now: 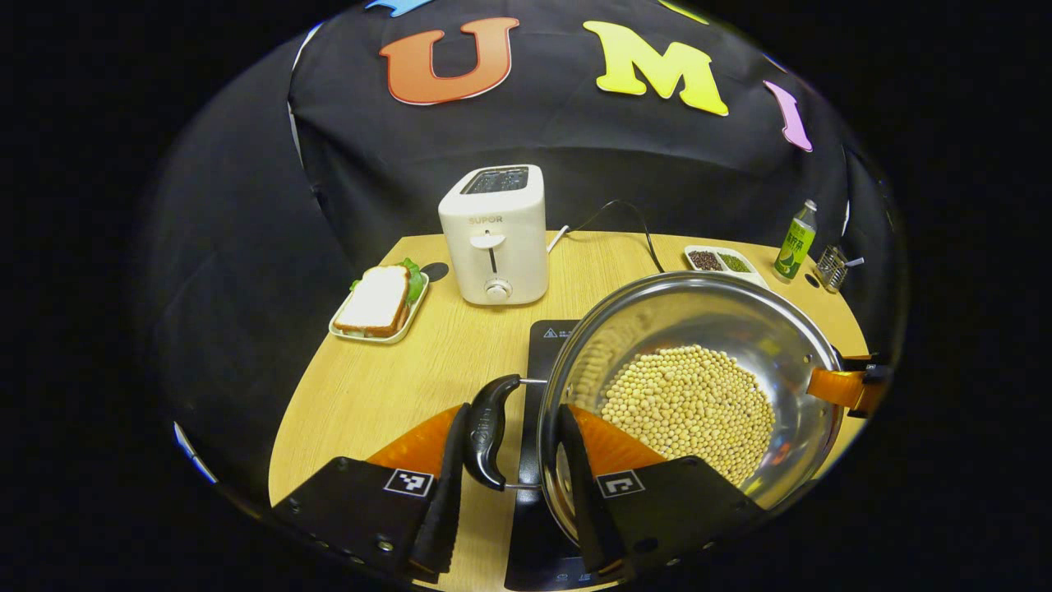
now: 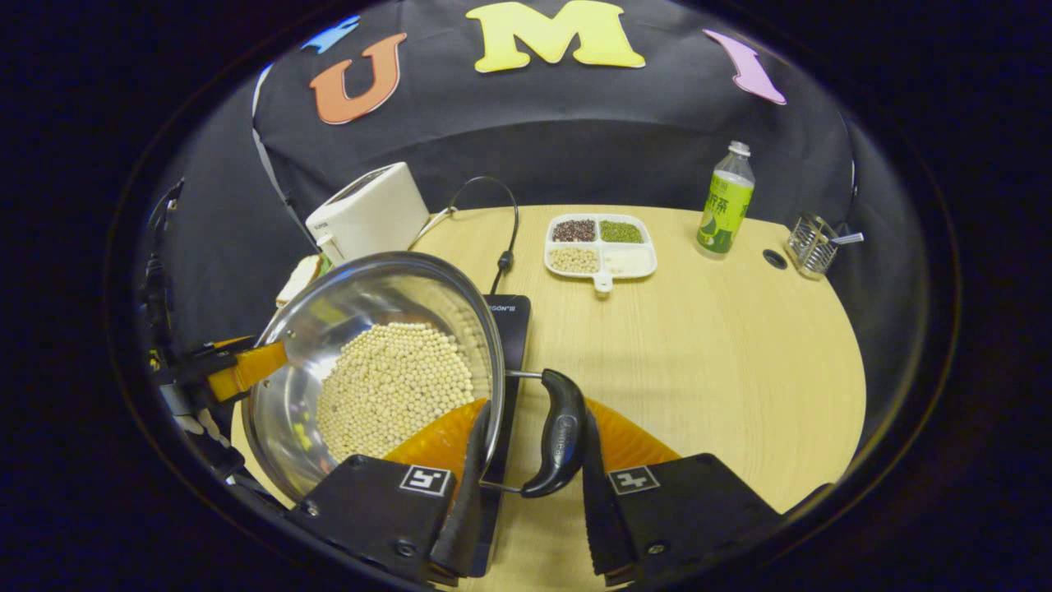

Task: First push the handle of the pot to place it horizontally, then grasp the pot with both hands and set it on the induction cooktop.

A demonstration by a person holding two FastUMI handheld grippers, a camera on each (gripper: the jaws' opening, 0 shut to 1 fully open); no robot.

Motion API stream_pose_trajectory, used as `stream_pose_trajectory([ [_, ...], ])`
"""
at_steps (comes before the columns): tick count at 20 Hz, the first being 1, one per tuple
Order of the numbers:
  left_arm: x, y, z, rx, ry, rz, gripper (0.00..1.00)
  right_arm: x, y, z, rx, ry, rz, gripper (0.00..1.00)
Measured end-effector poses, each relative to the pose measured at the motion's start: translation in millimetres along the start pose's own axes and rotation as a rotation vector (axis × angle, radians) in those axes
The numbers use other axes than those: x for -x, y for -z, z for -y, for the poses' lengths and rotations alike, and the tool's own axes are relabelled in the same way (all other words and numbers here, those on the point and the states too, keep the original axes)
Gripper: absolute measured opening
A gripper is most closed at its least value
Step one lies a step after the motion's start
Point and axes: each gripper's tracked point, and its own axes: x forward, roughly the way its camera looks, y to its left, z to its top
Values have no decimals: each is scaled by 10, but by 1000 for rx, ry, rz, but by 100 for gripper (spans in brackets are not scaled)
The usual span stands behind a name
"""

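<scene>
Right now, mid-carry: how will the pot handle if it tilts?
The pot looks rigid steel. The loose beans would probably slide and shift weight. Each tongs straddles a side handle with visible gaps, so it may swing.

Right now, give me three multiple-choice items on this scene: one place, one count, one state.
1. Where does the green plastic bottle stand?
A) between the white divided tray and the wire basket
B) on a plate
C) on the toaster

2. How many compartments has the white divided tray?
A) two
B) four
C) six

3. The round steel pot is:
A) lidded
B) open and empty
C) open, holding pale beans

Answers:
1 A, it stands near the table's far edge between them.
2 B, two rows of two.
3 C, no lid, and the beans cover its bottom.
</scene>
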Motion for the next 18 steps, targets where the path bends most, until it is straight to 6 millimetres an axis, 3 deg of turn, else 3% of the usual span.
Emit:
stream_pose_trajectory([
  [8, 5, -33, -8, 0, -7, 62, 57, -1, -17, 7, -8, -3, 52, 55],
  [9, 7, -45, -5, 1, -11, 80, 67, -1, -23, 1, -13, -12, 68, 56],
  [10, 20, -32, -7, -11, -14, 96, 57, -7, -36, 0, -18, -16, 78, 56],
  [12, 31, -31, -11, -30, -24, 117, 59, -10, -45, 7, -18, -23, 104, 58],
  [16, 79, -59, -17, -6, -48, 214, 67, -4, -102, 41, -7, -21, 200, 70],
  [18, 137, -104, 2, -16, -53, 270, 87, 46, -178, 97, 13, 5, 285, 82],
])
